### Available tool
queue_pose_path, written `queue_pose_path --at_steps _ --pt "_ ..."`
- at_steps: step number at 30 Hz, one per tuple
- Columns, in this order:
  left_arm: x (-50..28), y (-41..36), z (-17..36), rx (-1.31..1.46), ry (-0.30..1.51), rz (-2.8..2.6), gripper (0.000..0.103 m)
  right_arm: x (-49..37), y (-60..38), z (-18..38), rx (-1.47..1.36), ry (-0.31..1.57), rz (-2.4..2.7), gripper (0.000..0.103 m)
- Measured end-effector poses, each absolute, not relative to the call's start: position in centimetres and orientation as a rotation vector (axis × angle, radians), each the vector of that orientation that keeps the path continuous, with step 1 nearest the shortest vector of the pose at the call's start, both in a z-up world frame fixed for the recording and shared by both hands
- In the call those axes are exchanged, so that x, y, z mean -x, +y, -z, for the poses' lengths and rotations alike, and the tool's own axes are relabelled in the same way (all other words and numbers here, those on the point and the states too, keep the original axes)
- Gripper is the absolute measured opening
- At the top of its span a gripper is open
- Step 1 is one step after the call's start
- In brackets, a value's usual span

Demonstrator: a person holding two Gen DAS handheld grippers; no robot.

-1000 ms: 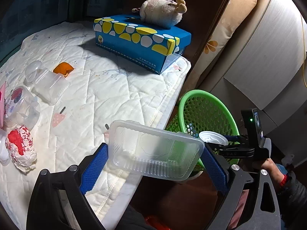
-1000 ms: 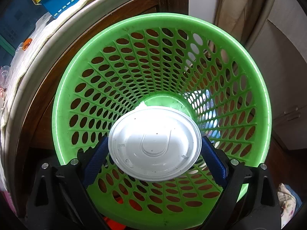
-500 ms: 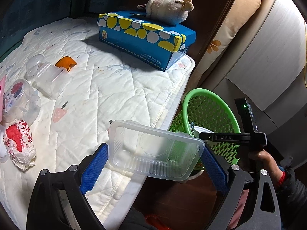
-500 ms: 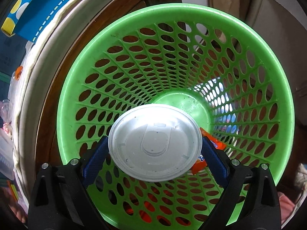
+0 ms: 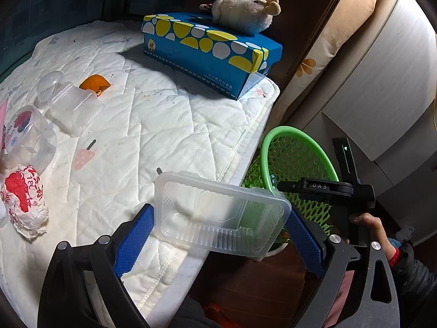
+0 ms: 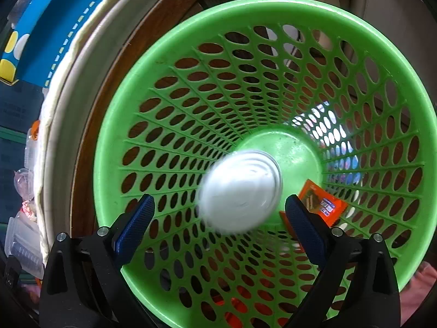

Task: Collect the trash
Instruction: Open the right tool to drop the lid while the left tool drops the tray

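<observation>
My left gripper [image 5: 218,224] is shut on a clear plastic food tray [image 5: 218,213], held over the mattress edge beside the green mesh basket [image 5: 295,147]. My right gripper [image 6: 218,218] is open over the basket [image 6: 174,63]. A white round lid [image 6: 240,188], blurred, is falling free between the fingers into the basket. An orange wrapper [image 6: 322,205] lies in the basket bottom. The right gripper also shows in the left wrist view [image 5: 284,186] above the basket rim.
On the white mattress [image 5: 169,125] lie a clear clamshell box [image 5: 73,109], an orange peel [image 5: 95,83], a clear cup [image 5: 27,136] and a crumpled red-white wrapper [image 5: 23,202]. A blue tissue box [image 5: 210,54] carries a plush toy [image 5: 243,11]. Cabinets stand right.
My right gripper has opened and let go of the white lid, which now drops into the basket. The left gripper has lifted slightly, still holding the tray.
</observation>
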State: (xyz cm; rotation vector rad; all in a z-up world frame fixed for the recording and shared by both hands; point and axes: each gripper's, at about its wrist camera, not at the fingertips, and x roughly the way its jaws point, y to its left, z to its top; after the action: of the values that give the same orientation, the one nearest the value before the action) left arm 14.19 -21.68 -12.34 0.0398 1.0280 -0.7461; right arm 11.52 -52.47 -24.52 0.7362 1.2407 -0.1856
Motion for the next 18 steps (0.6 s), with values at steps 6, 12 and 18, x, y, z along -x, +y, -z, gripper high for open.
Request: queue_pose_path --at_steps 6,12,18 --pt "-13.9 -22.2 12.2 -0.043 1.028 0.760 0.091 -10.3 -52.2 23.0 -0.719 1.199 0.179 0.095" --pt "-13.6 -23.3 12.2 -0.051 1.029 0.787 0.091 -7.7 -52.8 19.8 -0.644 1.154 0.190 0.095" --pt "-12.8 -25.6 11.9 -0.076 1.027 0.829 0.091 -4.7 -52.9 16.6 -0.562 1.094 0.195 0.095"
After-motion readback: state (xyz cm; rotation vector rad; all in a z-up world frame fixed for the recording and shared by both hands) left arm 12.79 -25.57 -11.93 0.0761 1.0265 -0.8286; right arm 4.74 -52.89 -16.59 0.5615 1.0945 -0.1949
